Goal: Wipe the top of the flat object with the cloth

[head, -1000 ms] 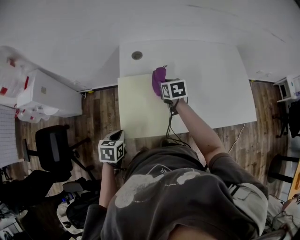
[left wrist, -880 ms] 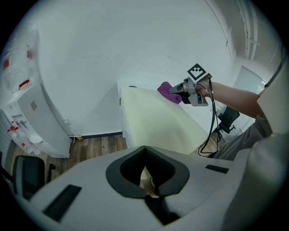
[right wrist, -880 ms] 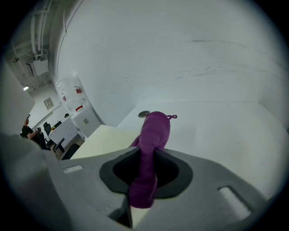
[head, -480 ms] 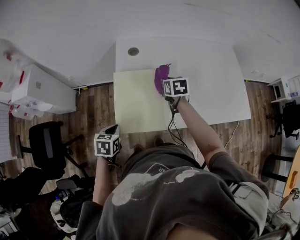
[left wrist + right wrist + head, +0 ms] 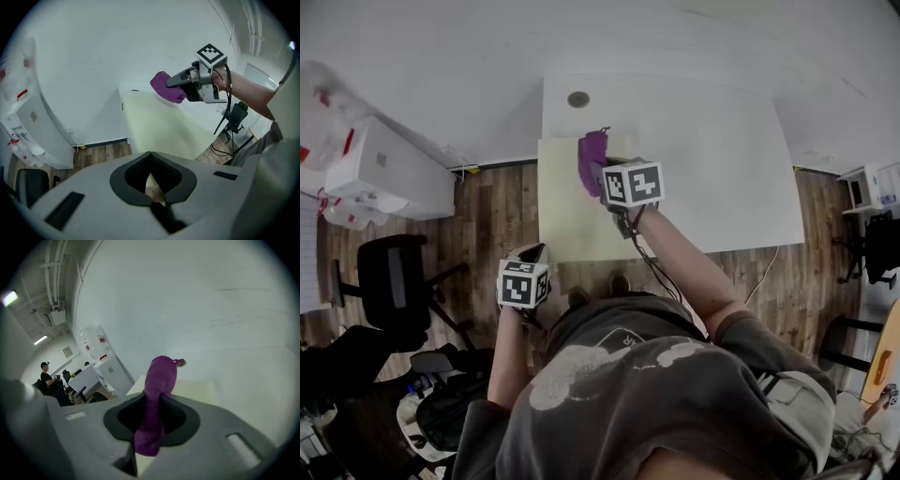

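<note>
- A white counter [image 5: 722,159] stands against a pale wall, with a wood floor [image 5: 502,216] to its left and on its near side.
- A flat pale-yellow board [image 5: 567,211] lies on the left part of the counter, its near edge along the counter's near edge.
- A round dark grommet [image 5: 578,99] sits in the counter, just beyond the board's far edge.
- A white cabinet [image 5: 389,178] stands well to the left, and a black office chair [image 5: 389,286] is nearer, on the floor.
- The right claw [image 5: 152,404] is clamped on the purple cloth [image 5: 592,157], which hangs out past its tips and rests on the far part of the board.
- The left claw [image 5: 150,161] has its tips together with nothing between them; it is held off the counter, over the floor near the board's near-left corner.
- Half a second ago the cloth was at the board's far-right corner; now it lies further left along the far edge, near the middle.
- The left claw is in much the same place as before.
- The left gripper view shows the right claw from the side, with the cloth bunched under its tips on the board.
- The right gripper view alone shows a person in a cap [image 5: 48,376] seated in the far left of the room, and pipes [image 5: 51,268] along the ceiling.
</note>
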`<state>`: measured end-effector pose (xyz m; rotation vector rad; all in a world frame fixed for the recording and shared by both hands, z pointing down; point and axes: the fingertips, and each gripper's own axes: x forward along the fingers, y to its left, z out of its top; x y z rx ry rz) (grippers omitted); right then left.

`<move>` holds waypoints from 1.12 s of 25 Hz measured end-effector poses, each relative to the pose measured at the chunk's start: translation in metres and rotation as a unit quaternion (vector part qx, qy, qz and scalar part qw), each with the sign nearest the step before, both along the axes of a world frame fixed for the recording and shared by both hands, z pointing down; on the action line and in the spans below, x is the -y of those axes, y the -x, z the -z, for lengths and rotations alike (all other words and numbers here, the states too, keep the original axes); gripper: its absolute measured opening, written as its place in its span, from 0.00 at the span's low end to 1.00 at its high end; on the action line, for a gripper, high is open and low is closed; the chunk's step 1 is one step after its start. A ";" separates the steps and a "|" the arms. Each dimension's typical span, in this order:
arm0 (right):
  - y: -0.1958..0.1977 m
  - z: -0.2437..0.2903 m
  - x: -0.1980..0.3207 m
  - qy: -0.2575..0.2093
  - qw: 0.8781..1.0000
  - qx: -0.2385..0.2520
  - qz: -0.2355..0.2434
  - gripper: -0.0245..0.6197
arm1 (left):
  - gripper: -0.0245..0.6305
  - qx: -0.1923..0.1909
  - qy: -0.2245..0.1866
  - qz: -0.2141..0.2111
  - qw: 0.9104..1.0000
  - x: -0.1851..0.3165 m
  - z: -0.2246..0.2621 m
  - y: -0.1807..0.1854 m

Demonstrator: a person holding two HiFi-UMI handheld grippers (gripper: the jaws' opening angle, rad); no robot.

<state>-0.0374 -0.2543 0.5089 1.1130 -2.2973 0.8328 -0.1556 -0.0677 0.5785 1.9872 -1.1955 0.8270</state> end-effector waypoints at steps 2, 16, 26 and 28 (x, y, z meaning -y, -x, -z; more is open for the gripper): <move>0.021 0.000 -0.005 0.002 1.000 0.004 0.015 0.15 | 0.04 -0.003 0.002 -0.003 1.000 -0.001 0.000 -0.001; 0.101 -0.035 -0.031 0.042 0.998 -0.005 0.055 0.15 | 0.04 0.001 -0.009 -0.023 1.000 -0.002 -0.002 0.002; 0.092 -0.045 -0.027 0.046 0.998 -0.020 0.037 0.15 | 0.04 -0.001 -0.009 -0.029 1.000 -0.001 -0.002 0.002; 0.087 -0.046 -0.027 0.047 0.998 -0.022 0.036 0.15 | 0.04 0.001 -0.009 -0.029 1.000 -0.001 -0.002 0.002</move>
